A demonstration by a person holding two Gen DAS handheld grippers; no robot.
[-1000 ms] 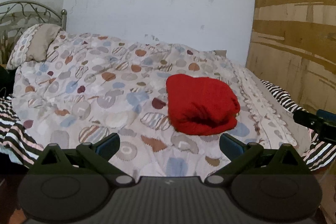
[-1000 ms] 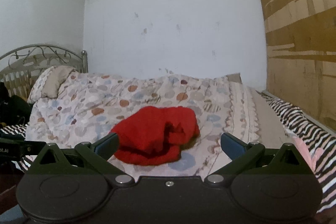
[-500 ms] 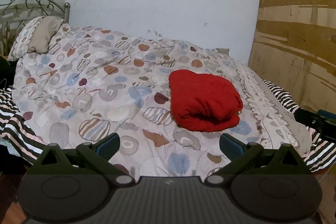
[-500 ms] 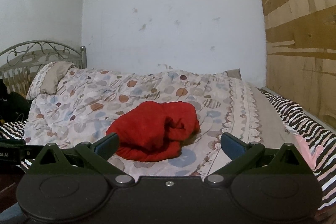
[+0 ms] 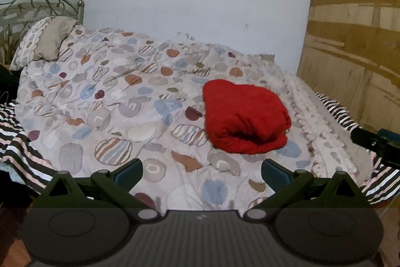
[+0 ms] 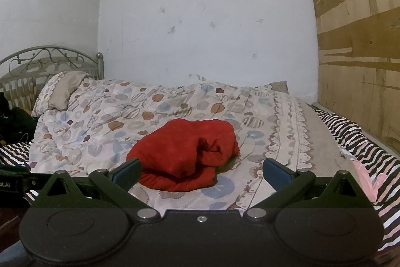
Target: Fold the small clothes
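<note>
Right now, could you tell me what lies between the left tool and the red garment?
Only patterned quilt; nothing else lies between the left tool and the garment, as the left wrist view shows.

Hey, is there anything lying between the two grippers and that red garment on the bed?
Nothing visible. The red garment lies alone on the patterned quilt. The open right gripper and open left gripper have only bare quilt ahead of them, and the pillow sits far off by the headboard.
</note>
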